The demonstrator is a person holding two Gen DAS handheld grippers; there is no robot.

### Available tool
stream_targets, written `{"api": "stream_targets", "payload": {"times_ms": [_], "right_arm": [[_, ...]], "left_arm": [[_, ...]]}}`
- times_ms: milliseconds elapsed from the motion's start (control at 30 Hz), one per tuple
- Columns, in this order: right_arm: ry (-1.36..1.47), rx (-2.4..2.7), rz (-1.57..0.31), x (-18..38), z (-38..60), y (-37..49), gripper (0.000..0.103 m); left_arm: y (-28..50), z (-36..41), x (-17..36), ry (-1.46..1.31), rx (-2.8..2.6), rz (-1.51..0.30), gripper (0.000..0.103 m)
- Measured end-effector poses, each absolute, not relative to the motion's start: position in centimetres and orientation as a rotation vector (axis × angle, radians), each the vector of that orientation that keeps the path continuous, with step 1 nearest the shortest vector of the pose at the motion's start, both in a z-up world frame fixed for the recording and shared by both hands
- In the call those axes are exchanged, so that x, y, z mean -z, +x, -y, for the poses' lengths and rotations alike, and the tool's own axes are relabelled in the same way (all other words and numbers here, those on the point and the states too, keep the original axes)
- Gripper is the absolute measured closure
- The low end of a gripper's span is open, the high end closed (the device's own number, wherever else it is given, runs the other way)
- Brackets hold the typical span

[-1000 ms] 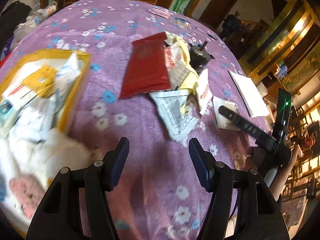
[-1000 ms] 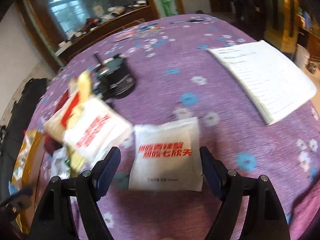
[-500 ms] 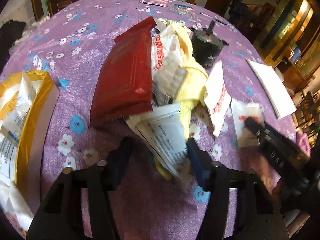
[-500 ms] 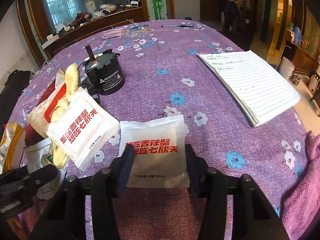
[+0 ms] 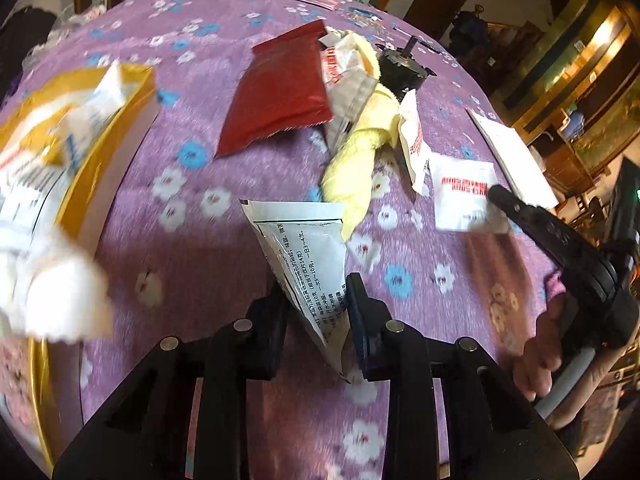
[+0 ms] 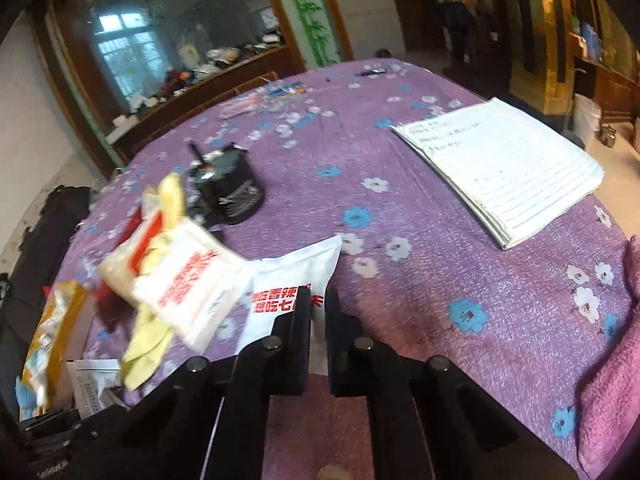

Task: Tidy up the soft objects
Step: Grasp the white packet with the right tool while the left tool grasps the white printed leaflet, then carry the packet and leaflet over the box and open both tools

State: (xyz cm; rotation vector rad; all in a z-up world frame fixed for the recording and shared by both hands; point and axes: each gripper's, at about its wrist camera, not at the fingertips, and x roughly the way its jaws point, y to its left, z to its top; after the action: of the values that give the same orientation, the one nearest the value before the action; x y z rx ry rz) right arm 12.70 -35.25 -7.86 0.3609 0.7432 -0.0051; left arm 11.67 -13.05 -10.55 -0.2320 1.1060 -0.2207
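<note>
A white sachet with black print (image 5: 308, 256) stands between the fingers of my left gripper (image 5: 316, 304). Its jaws are closing and the pads pinch its lower part into a cone. A flat white packet with red letters (image 6: 288, 276) is nipped at its near edge by my right gripper (image 6: 316, 308), which is shut on it. The left wrist view shows the same packet (image 5: 460, 188) under the right gripper's tip. A yellow cloth (image 5: 360, 160), a red pouch (image 5: 280, 92) and a second red-lettered packet (image 6: 188, 284) lie piled together on the purple flowered tablecloth (image 5: 192, 208).
A yellow-rimmed box (image 5: 116, 120) with several white packets stands at the left. A black motor (image 6: 228, 196) sits behind the pile. A lined notebook (image 6: 504, 164) lies at the right, and a pink towel (image 6: 612, 380) hangs at the table's right edge.
My left gripper swung from the box to the pile and closed around the printed sachet. My right gripper's jaws closed from wide apart onto the red-lettered packet's near edge.
</note>
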Motion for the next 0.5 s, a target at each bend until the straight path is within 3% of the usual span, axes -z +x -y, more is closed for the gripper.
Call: {"api": "stream_targets", "payload": {"times_ms": [500], "right_arm": [[0.346,-0.22,-0.614,0.8,27.8,5.8,0.103]], "left_arm": [[5.9,8.7,5.2,-0.358,0.293,-1.026,0.076]]}}
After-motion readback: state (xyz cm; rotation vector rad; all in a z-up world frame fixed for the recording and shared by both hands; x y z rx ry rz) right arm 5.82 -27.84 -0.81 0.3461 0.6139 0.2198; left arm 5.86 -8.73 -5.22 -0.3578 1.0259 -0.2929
